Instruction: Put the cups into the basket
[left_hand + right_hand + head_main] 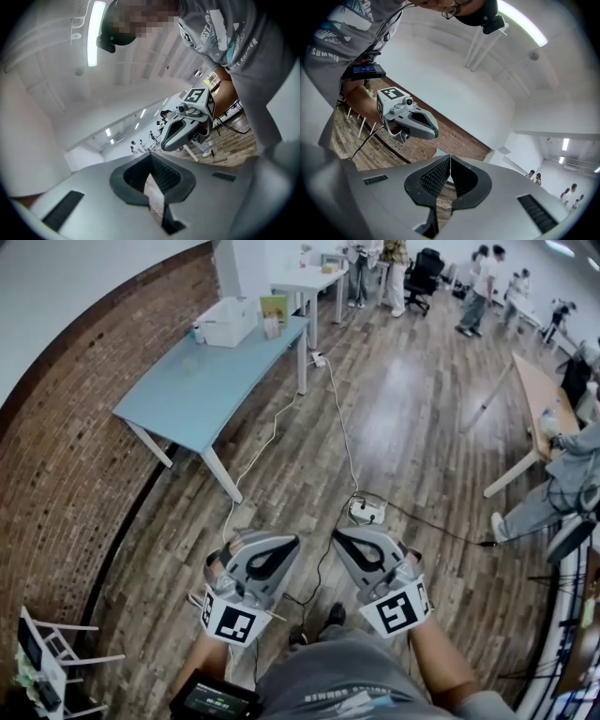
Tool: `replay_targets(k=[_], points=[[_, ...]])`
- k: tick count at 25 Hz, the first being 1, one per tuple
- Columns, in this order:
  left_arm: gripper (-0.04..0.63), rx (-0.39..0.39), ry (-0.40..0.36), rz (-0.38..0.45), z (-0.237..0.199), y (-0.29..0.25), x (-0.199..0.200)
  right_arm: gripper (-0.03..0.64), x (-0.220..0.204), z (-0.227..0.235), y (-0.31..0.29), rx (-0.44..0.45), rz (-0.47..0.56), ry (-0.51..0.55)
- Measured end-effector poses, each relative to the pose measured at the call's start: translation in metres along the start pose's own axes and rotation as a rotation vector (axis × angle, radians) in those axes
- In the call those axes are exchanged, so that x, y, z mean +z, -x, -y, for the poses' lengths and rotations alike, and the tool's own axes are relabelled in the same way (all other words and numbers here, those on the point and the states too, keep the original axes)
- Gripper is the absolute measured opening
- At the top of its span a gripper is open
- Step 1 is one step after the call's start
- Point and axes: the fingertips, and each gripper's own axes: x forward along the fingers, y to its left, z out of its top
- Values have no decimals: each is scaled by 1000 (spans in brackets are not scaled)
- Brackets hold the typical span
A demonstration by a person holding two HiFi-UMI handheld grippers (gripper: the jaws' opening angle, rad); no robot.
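Hanging above floor: left gripper, right gripper, both closed.

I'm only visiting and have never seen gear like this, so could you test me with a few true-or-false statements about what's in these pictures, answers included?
1. The left claw and the right claw are both shut with nothing between them. True.
2. The right claw is gripping a cup. False: it holds nothing.
3. The blue table stands beside the brick wall. True.
4. The room has a carpet. False: it is a wooden floor.
5. A white box sits at the far end of the blue table. True.
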Motion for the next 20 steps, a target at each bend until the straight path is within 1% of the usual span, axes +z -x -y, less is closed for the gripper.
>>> replay_targets(k=[2, 8, 14, 20], points=[[-2, 16, -15, -19, -9, -15, -3, 14, -9, 14, -2, 7, 11, -1], [-2, 47, -21, -49, -21, -48, -14, 14, -29, 43, -11, 37, 37, -8], [-2, 55, -8, -72, -35, -60, -31, 14, -39, 54, -30, 60, 49, -25], [-2, 47, 0, -64, -67, -62, -56, 14, -42, 65, -67, 51, 36, -31]])
